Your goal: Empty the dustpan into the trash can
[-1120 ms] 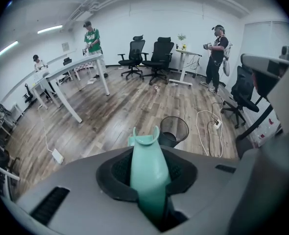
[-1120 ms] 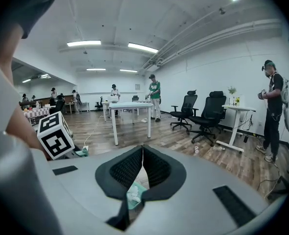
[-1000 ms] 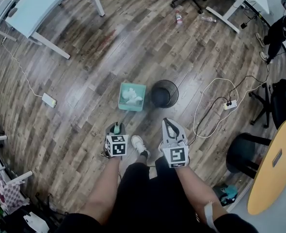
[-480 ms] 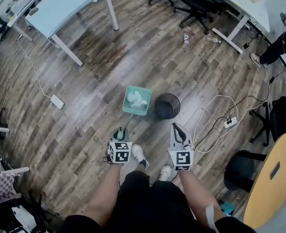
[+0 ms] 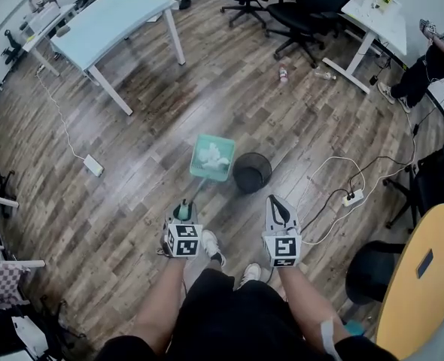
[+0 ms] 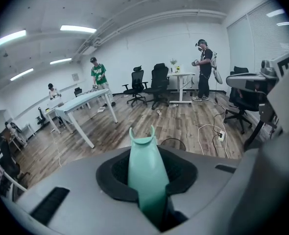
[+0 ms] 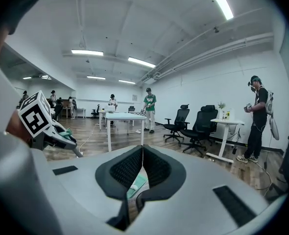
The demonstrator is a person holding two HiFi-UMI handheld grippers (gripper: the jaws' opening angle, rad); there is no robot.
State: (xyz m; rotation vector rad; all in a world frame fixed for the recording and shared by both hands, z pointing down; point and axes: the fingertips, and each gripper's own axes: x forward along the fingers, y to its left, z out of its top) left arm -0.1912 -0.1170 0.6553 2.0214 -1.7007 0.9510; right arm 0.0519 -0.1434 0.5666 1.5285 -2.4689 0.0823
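A teal dustpan [image 5: 212,157] with white scraps in it hangs over the wood floor just left of the black mesh trash can [image 5: 252,172]. Its long teal handle [image 6: 147,175] runs back between the pads of my left gripper [image 5: 181,212], which is shut on it. In the left gripper view the can's rim [image 6: 173,142] shows just beyond the handle's forked end. My right gripper [image 5: 280,207] hovers right of the left one, near the can, shut with nothing in it. In the right gripper view its pads meet [image 7: 142,149], and a bit of the dustpan [image 7: 136,185] shows below them.
A white power strip [image 5: 350,198] with looping cable lies right of the can. A white box on a cable [image 5: 94,165] lies at the left. A pale table [image 5: 109,21], office chairs [image 5: 305,6], a bottle [image 5: 284,74], a round yellow table [image 5: 421,277] and a black stool [image 5: 372,262] surround the floor.
The left gripper has risen with the dustpan, lifting it off the floor beside the can. The right gripper has come up too. The head view now takes in more of the room.
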